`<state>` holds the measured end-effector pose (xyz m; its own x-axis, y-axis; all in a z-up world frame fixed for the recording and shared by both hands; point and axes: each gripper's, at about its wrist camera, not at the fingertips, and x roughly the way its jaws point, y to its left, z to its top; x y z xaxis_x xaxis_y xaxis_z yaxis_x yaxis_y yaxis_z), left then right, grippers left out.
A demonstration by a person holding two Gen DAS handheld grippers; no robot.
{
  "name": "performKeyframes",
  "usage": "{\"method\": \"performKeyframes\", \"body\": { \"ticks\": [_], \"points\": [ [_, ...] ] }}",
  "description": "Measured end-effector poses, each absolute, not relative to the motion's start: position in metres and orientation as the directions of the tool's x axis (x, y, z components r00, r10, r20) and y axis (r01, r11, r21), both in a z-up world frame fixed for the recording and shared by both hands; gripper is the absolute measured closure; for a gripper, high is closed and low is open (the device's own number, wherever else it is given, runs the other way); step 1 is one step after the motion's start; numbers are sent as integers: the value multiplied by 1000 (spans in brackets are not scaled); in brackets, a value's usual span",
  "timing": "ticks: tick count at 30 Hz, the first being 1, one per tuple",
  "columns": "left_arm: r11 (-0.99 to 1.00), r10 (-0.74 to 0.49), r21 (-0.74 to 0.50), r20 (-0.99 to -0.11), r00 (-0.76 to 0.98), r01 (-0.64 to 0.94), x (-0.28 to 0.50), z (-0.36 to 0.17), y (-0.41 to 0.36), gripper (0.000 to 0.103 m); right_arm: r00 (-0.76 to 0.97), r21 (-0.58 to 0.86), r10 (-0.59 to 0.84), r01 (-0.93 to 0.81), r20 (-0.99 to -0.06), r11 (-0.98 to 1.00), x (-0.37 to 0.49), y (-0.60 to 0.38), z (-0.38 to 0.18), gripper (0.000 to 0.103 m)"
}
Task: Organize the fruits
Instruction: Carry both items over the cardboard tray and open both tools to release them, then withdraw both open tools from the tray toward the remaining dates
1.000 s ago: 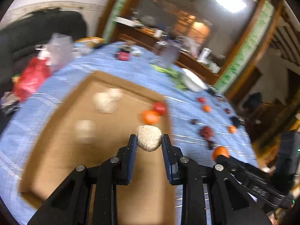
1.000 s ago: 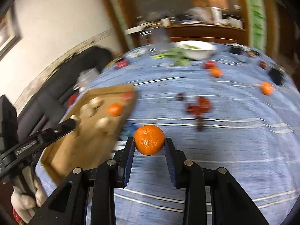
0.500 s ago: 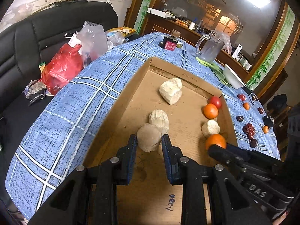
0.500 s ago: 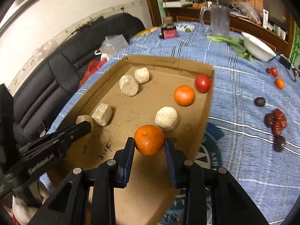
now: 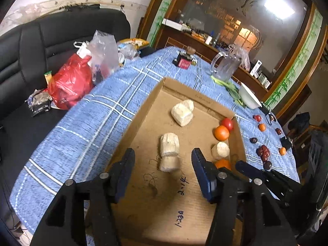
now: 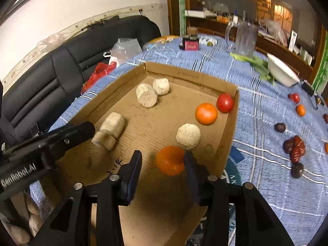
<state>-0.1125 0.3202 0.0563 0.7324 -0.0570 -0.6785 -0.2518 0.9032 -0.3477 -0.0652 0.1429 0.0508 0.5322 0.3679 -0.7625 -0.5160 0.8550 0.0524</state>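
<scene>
Both tongs are letting go over the shallow brown cardboard tray [image 5: 143,110]. A second ago each pair was clamped on its load; now the jaws of the left gripper [image 5: 163,163] are opening, and the pale beige round lump [image 5: 169,164] it carried lies on the tray floor between the spread fingers, touched by neither pad. It rests against a second beige lump [image 5: 169,144] just beyond it.

The right gripper [image 6: 162,161] is opening too. Its blurred orange mandarin [image 6: 170,163] sits low between the fingers, clear of the left finger and hard up against the right one, whose tip overlaps it; whether that pad presses it I cannot tell. Half a second ago the mandarin was gripped squarely and sharply in focus.

Just past it lies a rough cream ball [image 6: 188,136], then a second orange mandarin [image 6: 206,113] and a red tomato [image 6: 225,103] in the tray's far right corner. Two more beige lumps [image 6: 152,92] lie near the far wall.

On the blue checked tablecloth [image 6: 266,184] to the right, dark red dates [image 6: 295,148] and small fruits are scattered outside the tray.
</scene>
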Motion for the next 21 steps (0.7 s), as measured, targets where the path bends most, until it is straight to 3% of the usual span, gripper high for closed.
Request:
{"method": "performKeyframes", "body": {
  "ticks": [2,4,7,15,21],
  "points": [
    [905,-55,-346,-672,738,-248,-118,62,319,45,555,51,369,-505,-745,862,-74,135,57,53],
    [909,-52,-340,-666,744,-241,-124,68,315,39,581,67,370,-475,-725,877,-83,121,63,44],
    [927,-45,-309,-654,755,-213,-133,78,299,37,617,114,369,-413,-695,904,-94,95,70,37],
    [979,4,-154,-634,774,-132,-151,100,231,17,695,202,318,-246,-645,948,-123,25,78,37],
    [996,27,-45,-619,785,-70,-165,107,183,16,727,212,283,-191,-625,958,-138,-11,80,34]
  ]
}}
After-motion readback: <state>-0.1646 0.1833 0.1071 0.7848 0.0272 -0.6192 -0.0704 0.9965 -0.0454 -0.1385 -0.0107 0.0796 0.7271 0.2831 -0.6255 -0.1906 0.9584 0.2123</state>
